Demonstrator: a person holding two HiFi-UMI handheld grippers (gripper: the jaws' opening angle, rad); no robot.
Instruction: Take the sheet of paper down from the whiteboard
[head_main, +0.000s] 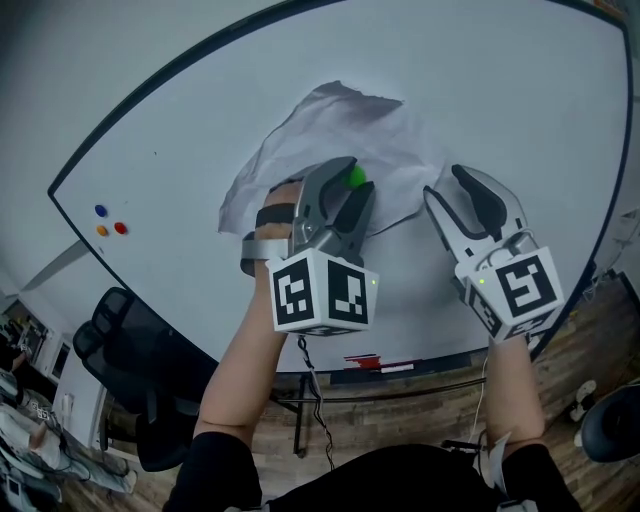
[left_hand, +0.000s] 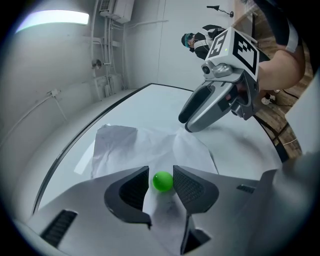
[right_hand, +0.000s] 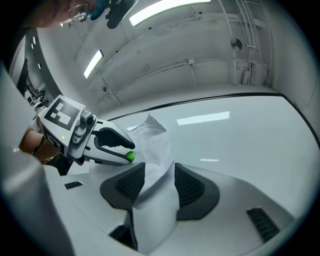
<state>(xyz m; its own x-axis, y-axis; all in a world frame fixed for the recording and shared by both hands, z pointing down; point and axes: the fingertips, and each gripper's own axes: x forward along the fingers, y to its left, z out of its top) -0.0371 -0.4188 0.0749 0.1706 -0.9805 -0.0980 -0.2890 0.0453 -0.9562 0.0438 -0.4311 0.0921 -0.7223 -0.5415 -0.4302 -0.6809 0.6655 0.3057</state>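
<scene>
left gripper view: my left gripper (left_hand: 160, 170) stands released around the green magnet (left_hand: 163, 181) on the sheet of paper (left_hand: 129, 149), my right gripper (right_hand: 159, 167) released too, astride that sheet's edge.

Floor: wood-plank floor (head_main: 600, 330), lower right of the head view.
Furniture: black office chair (head_main: 125, 360), lower left of the head view.
Walls: pale wall (left_hand: 50, 65) with pipes (left_hand: 111, 82), upper left of the left gripper view.
Light: ceiling tube lights (right_hand: 165, 7), top of the right gripper view.
</scene>
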